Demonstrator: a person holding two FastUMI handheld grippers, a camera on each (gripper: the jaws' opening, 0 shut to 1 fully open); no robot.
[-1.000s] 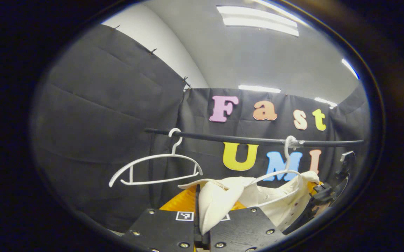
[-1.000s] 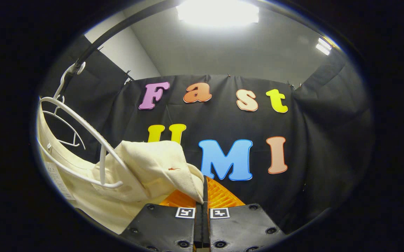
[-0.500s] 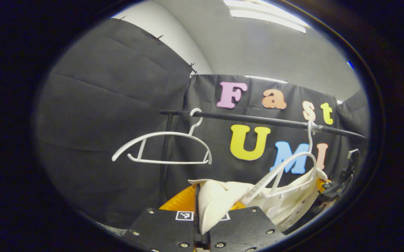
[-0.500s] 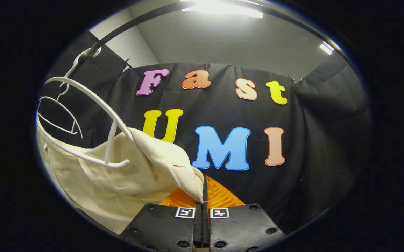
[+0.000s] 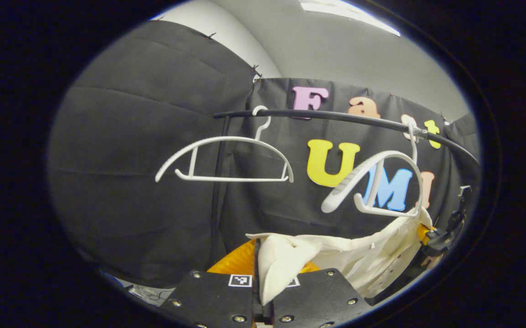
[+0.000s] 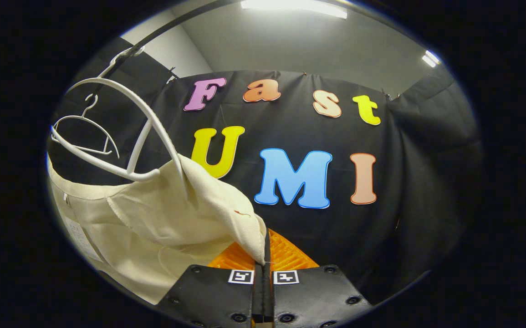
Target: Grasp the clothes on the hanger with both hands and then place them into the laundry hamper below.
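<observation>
Left tongs point(image 5: 263, 291) are closed on a fold of the cream shirt point(image 5: 358, 259), cloth bunched up between both fingers at the bottom of the left gripper view. From there the shirt stretches off to the right toward the right tongs point(image 5: 436, 234), seen far off at the right edge, with part of a hand below them. Right gripper view: right tongs point(image 6: 263, 269) pinched tight on a corner of the shirt point(image 6: 153, 228), fingers nearly touching, fabric draping down and left. The shirt hangs below the white hanger point(image 5: 376, 182); in the left gripper view the hanger's near arm is bare and sticks out free, and only its far end by the right tongs touches cloth. In the right gripper view the hanger point(image 6: 121, 132) is tilted, its lower bar just above the shirt's collar edge, one arm running down onto the fabric. A second white hanger point(image 5: 224, 157), bare, hangs further left on the same black rail point(image 5: 335, 117); it shows small behind the first in the right gripper view point(image 6: 85, 132). Both hooks are on the rail. Small tag visible inside the shirt, too small to read. Ceiling lights point(image 6: 294, 5) overhead.
</observation>
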